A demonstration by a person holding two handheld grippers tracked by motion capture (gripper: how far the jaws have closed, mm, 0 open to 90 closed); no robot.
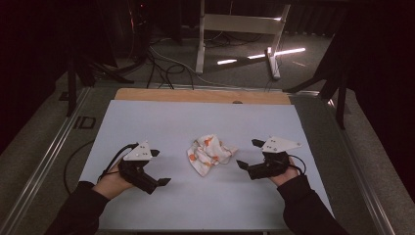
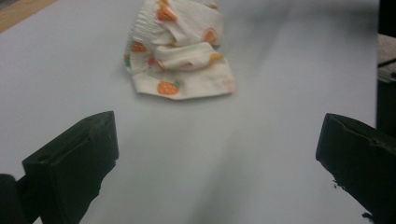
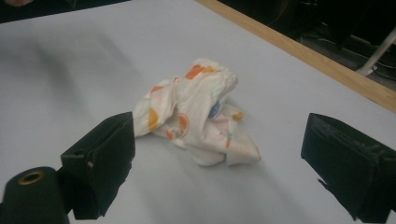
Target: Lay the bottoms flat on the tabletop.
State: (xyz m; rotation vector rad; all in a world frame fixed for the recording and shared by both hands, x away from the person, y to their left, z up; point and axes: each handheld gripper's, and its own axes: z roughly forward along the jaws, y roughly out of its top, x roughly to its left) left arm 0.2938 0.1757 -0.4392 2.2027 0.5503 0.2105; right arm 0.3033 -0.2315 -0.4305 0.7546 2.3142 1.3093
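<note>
Lying crumpled between both gaping hand-held grippers, the cloth [image 1: 209, 152] sits nearer the right hand-held gripper [image 1: 247, 154] than the left hand-held gripper [image 1: 160, 167].

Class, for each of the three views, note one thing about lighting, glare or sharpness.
High view: dim surroundings, bright glare streaks on the floor beyond the table. Left gripper view: the crumpled cloth is fairly sharp, the near jaws soft. Right gripper view: the cloth is in focus and casts a soft shadow; the jaws are blurred.

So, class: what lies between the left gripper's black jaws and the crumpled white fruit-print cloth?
Bare pale table sheet, seen in the left gripper view.
</note>
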